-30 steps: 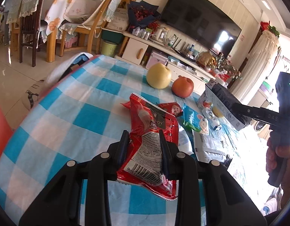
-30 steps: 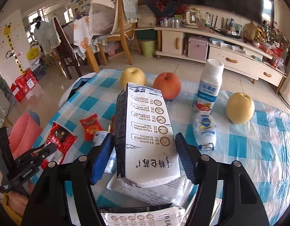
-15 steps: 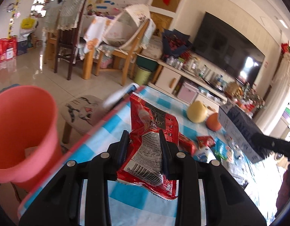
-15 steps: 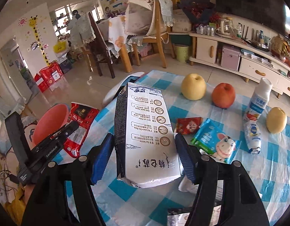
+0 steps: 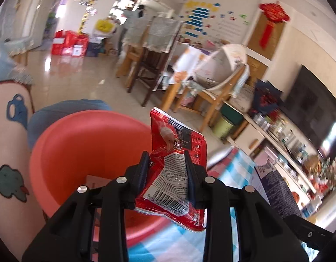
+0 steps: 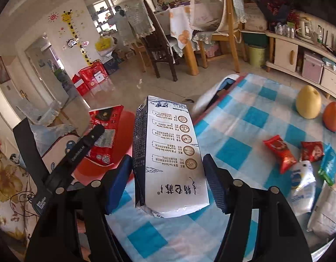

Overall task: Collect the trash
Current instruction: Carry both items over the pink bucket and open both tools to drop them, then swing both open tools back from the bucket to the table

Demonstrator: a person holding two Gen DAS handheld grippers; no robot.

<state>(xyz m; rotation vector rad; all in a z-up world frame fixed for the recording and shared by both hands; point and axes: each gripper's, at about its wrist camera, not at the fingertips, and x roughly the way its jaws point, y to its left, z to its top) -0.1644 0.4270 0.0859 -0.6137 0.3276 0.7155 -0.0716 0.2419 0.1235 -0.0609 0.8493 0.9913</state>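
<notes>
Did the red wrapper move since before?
Yes. The left gripper carried the red wrapper off the table toward the bin; it's now above the rim.

red wrapper [image 5: 176, 174] carried from table to over orange bin [image 5: 80, 152], milk carton [image 6: 168, 152] brought nearer
</notes>
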